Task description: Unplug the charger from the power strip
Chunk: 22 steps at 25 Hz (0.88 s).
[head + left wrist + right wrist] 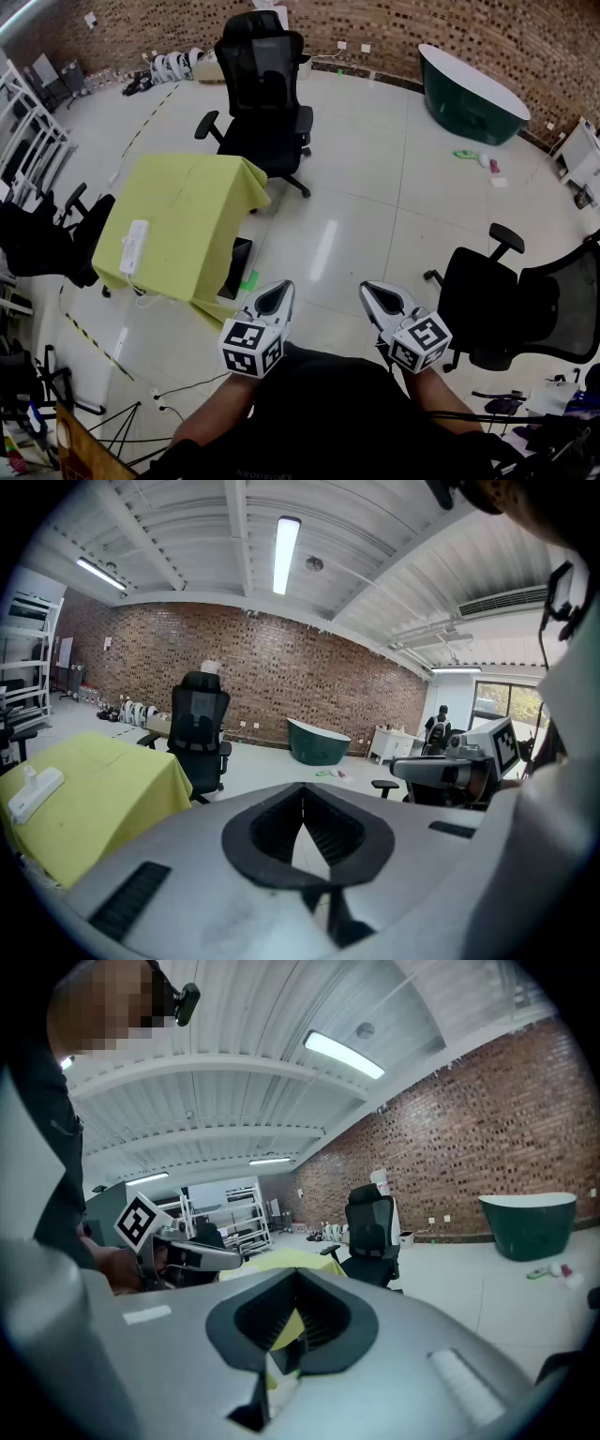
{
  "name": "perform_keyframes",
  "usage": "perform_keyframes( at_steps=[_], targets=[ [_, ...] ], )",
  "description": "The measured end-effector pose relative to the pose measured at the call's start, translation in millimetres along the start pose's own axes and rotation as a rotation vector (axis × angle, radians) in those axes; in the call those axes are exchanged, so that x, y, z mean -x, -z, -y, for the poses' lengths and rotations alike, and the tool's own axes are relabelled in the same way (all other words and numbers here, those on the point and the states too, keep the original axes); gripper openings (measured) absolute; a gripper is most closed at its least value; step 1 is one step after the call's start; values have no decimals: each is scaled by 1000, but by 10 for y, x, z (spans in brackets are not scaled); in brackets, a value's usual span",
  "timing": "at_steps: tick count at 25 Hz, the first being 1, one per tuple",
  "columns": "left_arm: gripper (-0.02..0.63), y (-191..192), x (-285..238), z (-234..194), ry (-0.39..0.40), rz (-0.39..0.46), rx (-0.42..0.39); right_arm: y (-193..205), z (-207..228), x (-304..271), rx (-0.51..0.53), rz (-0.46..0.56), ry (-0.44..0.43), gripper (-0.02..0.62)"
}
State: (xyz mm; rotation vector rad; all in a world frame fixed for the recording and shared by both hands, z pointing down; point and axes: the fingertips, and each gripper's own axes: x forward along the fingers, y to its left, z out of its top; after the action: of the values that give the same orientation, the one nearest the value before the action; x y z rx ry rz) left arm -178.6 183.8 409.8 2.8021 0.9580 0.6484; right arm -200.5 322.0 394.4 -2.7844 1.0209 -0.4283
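A white power strip [134, 247] lies on the table with the yellow-green cloth [187, 211], far left of both grippers; the left gripper view shows the power strip [33, 791] too. No charger can be made out on it at this distance. A thin cable hangs off the table's near edge. My left gripper [284, 285] and right gripper [367, 287] are held side by side close to my body, over bare floor and well short of the table. Both are shut with nothing between their jaws. My left gripper [302, 786] points past the table's right side; my right gripper [298, 1271] points towards it.
A black office chair [263, 98] stands behind the table, another black chair [502, 309] to my right, and a third chair [47, 239] left of the table. A dark green tub [472, 82] sits by the brick wall. White shelving [23, 141] lines the left side.
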Motion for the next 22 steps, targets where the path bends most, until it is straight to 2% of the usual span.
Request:
perform_keyframes(
  at_steps=[5, 11, 18, 22],
  targets=[
    [8, -56, -251, 61, 16, 0, -13, 37, 261, -4, -13, 0, 11, 3],
    [8, -141, -475, 7, 24, -42, -17, -68, 479, -156, -37, 4, 10, 3],
    [8, -309, -972, -352, 24, -43, 14, -137, 825, -613, -38, -37, -5, 3],
    [8, -495, -1417, -693, 17, -21, 55, -308, 1150, -1051, -6, -78, -27, 3]
  ],
)
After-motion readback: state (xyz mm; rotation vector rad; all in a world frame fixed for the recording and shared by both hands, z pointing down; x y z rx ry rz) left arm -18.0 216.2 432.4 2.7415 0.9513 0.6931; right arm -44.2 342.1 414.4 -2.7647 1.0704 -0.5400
